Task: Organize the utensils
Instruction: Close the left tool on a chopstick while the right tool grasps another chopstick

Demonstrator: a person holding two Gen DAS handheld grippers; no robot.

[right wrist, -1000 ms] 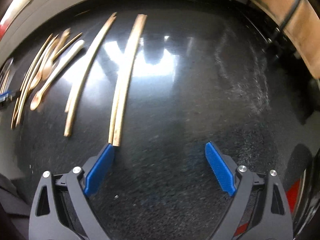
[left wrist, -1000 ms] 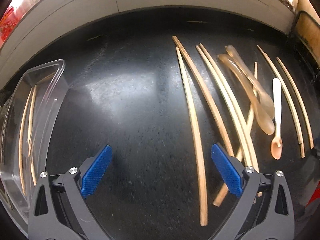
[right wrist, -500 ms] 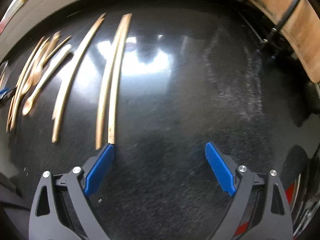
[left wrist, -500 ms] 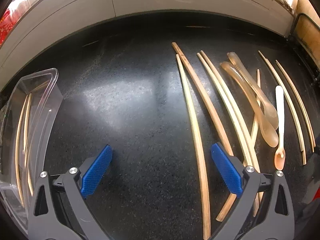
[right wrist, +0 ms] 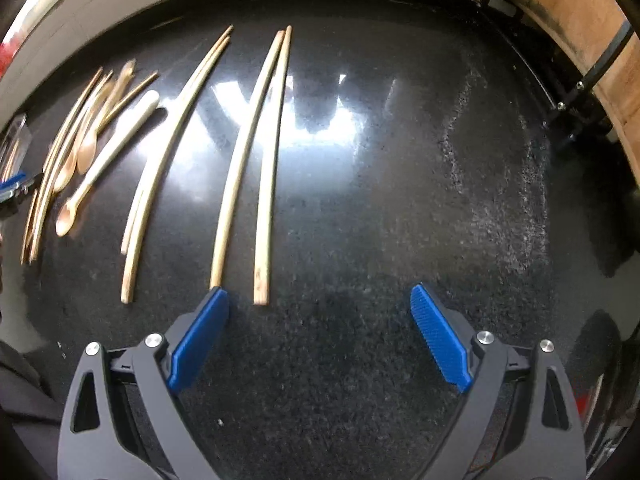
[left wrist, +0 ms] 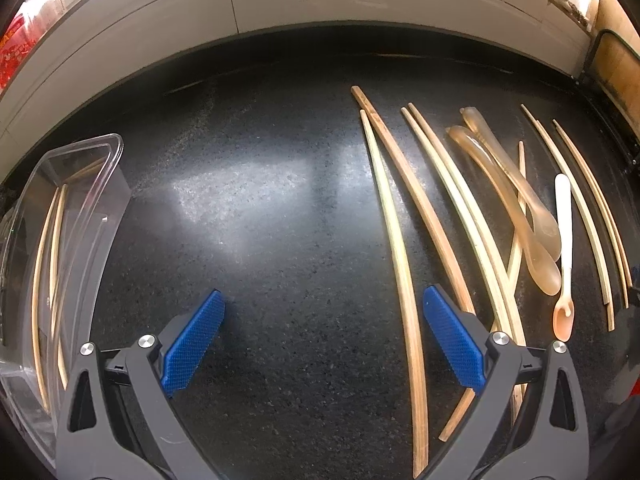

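Several wooden chopsticks [left wrist: 400, 248] lie spread on the black counter [left wrist: 256, 216], with two translucent amber spoons [left wrist: 512, 208] and a small white-handled spoon [left wrist: 563, 240] among them. A clear plastic tray [left wrist: 80, 208] at the left holds a few chopsticks. My left gripper [left wrist: 324, 332] hangs open and empty above the counter, its right finger over the nearest chopsticks. In the right wrist view, a pair of chopsticks [right wrist: 256, 168] lies just ahead of my open, empty right gripper [right wrist: 320, 324]. The spoons [right wrist: 100, 160] lie further left.
A pale wall [left wrist: 280, 4] runs along the counter's far edge. A wooden object with a black metal frame [right wrist: 580, 80] stands at the right end. The counter [right wrist: 440, 200] to the right of the chopsticks is bare.
The left gripper has drawn back a little, so the tray and chopsticks sit slightly further off. The right gripper has shifted left, bringing the chopstick pair towards the middle of its view.
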